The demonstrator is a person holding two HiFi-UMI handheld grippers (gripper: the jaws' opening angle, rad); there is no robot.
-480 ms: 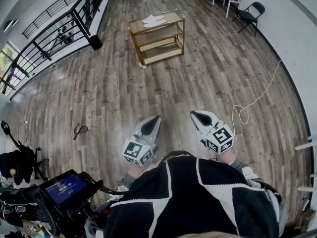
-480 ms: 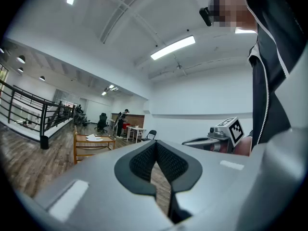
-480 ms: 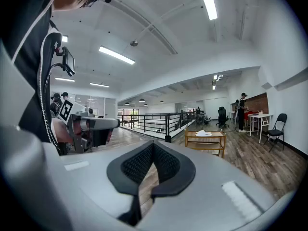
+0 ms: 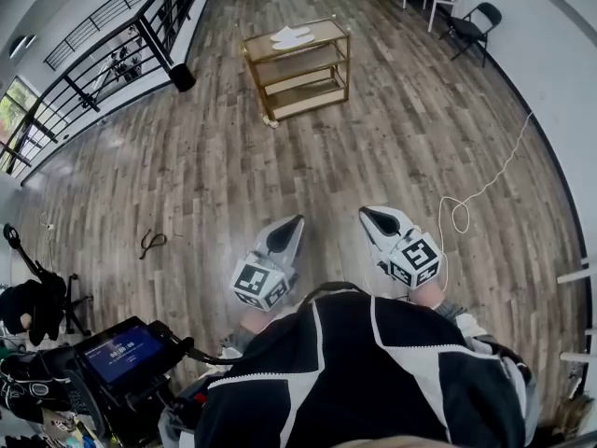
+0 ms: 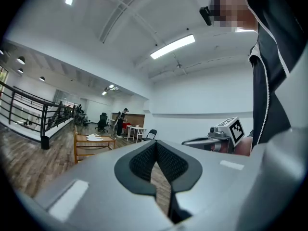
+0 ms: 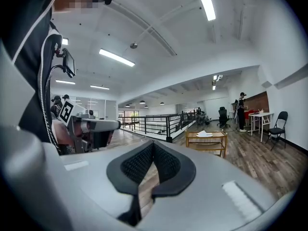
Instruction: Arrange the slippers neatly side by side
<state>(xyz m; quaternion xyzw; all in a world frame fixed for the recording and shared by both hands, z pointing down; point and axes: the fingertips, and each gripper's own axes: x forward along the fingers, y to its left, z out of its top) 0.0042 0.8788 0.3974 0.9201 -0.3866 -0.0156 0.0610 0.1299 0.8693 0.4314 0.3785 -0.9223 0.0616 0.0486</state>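
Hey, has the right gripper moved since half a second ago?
No. The right gripper keeps the same gap to the white cable loop on the floor.

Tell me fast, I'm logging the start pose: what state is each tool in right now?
Left tool: closed, holding nothing.
Right tool: closed, holding nothing.

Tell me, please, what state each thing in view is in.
left gripper: shut, empty.
right gripper: shut, empty.
slippers: lying on the shelf rack's top, untouched.
shelf rack: upright.
folding chair: unfolded, nobody on it.
screen: lit.
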